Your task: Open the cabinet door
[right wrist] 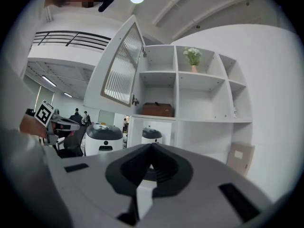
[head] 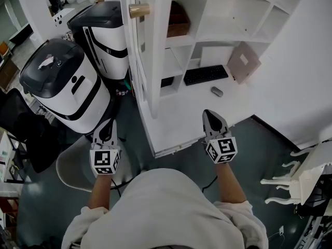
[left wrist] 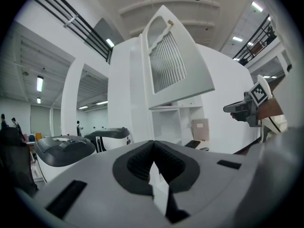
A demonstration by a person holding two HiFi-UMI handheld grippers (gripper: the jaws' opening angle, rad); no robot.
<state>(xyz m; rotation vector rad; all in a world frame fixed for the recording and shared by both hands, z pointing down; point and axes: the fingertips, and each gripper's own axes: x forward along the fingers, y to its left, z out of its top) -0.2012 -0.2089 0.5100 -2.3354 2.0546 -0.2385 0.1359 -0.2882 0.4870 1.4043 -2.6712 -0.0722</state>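
Two handheld grippers hang empty before a white cabinet (head: 174,126) whose door already stands open

Head view: the left gripper (head: 107,123) hovers over dark floor beside a white-and-black machine (head: 62,82). The right gripper (head: 209,114) hangs above the front of the cabinet's white lower surface. Neither touches anything. The cabinet door (head: 150,51), with a brass knob (head: 139,10) at its edge, juts out ahead and between the two grippers, well apart from both. A keyboard (head: 206,74) and a mouse (head: 217,91) lie further in on that surface.

Left gripper view: the left pads (left wrist: 137,164) are pressed together at the tips with nothing between them. The open door and its ribbed glass panel (left wrist: 166,63) rise ahead, and the other gripper shows off to the right.

Right gripper view: the right pads (right wrist: 167,167) likewise meet at the tips and grip nothing. The door is swung out to the left of the open shelves, where a brown box (right wrist: 156,109) sits near the hinge side and a small pot of flowers (right wrist: 192,57) stands in an upper compartment
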